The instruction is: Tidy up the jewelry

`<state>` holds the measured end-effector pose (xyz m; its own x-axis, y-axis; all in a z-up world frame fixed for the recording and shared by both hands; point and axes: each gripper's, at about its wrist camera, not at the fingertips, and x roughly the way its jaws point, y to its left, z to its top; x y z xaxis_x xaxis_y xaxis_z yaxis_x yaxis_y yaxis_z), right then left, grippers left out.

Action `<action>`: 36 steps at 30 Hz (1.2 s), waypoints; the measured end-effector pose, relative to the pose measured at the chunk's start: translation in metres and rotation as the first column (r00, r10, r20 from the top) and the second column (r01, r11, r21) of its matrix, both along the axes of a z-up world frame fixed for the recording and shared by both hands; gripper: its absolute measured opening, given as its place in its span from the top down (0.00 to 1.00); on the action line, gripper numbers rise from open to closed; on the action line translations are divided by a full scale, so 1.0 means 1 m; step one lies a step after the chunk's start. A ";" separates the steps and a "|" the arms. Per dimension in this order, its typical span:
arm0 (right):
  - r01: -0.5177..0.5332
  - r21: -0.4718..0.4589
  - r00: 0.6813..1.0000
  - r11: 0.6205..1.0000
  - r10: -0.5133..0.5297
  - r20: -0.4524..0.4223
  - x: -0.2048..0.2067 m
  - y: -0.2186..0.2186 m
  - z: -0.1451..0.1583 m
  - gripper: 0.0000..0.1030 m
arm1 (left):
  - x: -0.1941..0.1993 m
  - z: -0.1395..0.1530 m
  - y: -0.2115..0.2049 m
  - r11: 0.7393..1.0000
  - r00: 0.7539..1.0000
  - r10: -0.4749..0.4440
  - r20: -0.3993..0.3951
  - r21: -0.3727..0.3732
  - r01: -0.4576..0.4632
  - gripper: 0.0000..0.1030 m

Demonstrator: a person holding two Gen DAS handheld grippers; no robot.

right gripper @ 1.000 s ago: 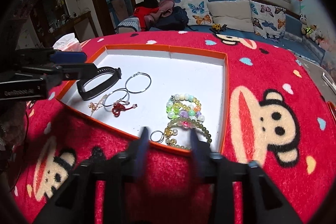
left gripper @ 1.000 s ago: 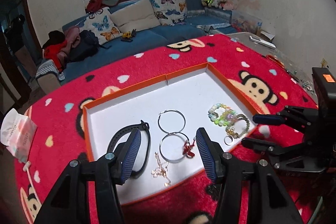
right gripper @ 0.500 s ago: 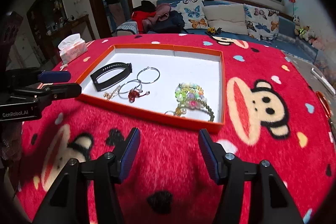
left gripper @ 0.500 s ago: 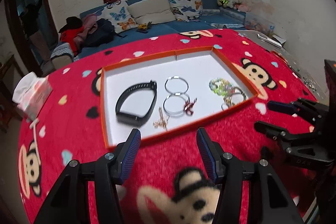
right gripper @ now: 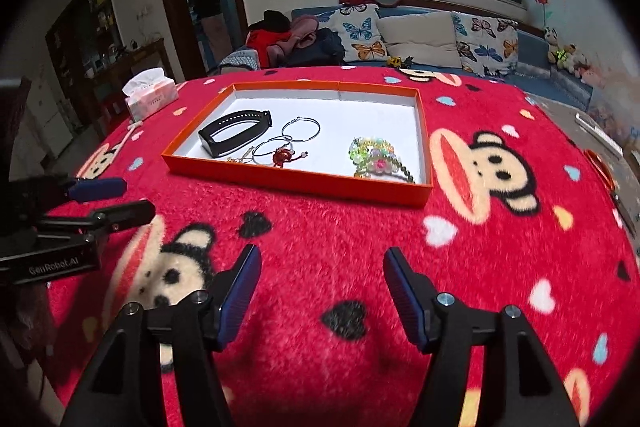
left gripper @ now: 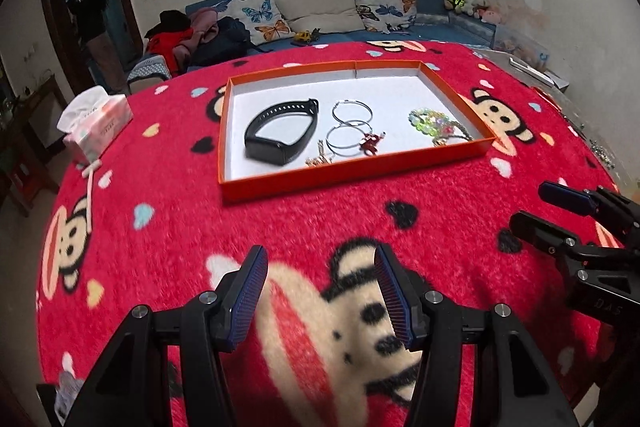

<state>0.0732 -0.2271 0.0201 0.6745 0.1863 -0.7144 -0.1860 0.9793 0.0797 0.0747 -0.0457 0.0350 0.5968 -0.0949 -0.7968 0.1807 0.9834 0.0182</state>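
Note:
An orange-rimmed white tray point(left gripper: 352, 178) point(right gripper: 296, 183) lies on the red monkey-print cloth. In it are a black wristband point(left gripper: 280, 133) point(right gripper: 234, 133), two silver hoops point(left gripper: 351, 111) point(right gripper: 301, 129), a red charm point(left gripper: 371, 143) point(right gripper: 283, 157), a gold chain point(left gripper: 318, 159) and beaded bracelets point(left gripper: 430, 121) point(right gripper: 374, 157). My left gripper point(left gripper: 320, 291) is open and empty, well in front of the tray. My right gripper point(right gripper: 322, 291) is open and empty, also in front of the tray. Each gripper shows in the other's view: the right gripper point(left gripper: 548, 207) and the left gripper point(right gripper: 116, 199).
A tissue pack point(left gripper: 96, 125) point(right gripper: 150, 99) sits on the cloth left of the tray. A blue sofa with butterfly cushions point(left gripper: 332, 11) stands behind the table. Small items lie at the table's right edge point(right gripper: 600, 167).
Both grippers have pulled back from the tray toward the near side of the table. The jewelry stays in the tray. Both stay open.

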 end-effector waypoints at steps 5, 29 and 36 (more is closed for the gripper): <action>0.017 -0.004 1.000 1.000 -0.017 0.010 -0.012 -0.001 -0.001 0.32 | -0.013 0.001 -0.005 1.000 1.000 -0.005 0.013 0.011 0.005 0.42; 0.016 -0.034 1.000 0.999 -0.016 0.002 -0.034 -0.002 -0.012 0.32 | -0.035 -0.011 -0.013 1.000 1.000 0.005 -0.006 0.022 -0.005 0.42; 0.014 -0.035 1.000 0.999 -0.014 -0.002 -0.035 -0.001 -0.013 0.32 | -0.039 -0.016 -0.012 0.999 1.000 0.013 -0.014 0.033 -0.013 0.42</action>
